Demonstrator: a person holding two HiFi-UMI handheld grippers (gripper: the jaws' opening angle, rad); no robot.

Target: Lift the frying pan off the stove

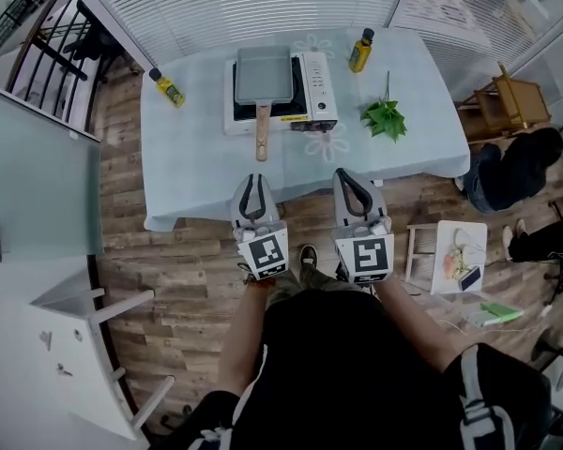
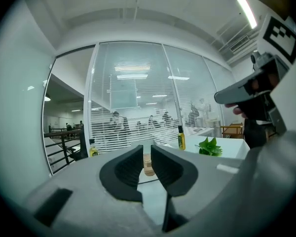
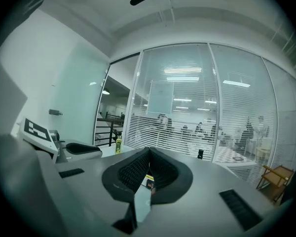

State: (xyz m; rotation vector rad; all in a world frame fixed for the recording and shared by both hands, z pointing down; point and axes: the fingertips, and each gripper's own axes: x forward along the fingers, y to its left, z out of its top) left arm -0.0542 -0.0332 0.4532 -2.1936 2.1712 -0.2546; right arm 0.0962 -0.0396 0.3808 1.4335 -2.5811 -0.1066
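one cloth-covered bench point(image 1: 197, 157) fills the middle of the room. a white stove point(image 1: 314, 82) stands on it, and the grey square frying pan point(image 1: 265, 73) sits on that stove, wooden handle pointing at the person. near the bench edge, the left claw point(image 1: 254, 184) is narrowed to a slit, empty; the right claw point(image 1: 349, 176) is pressed together, empty.

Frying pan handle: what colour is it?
Light brown, bare wood: the wooden handle of the grey rectangular frying pan, clearest in the head view.
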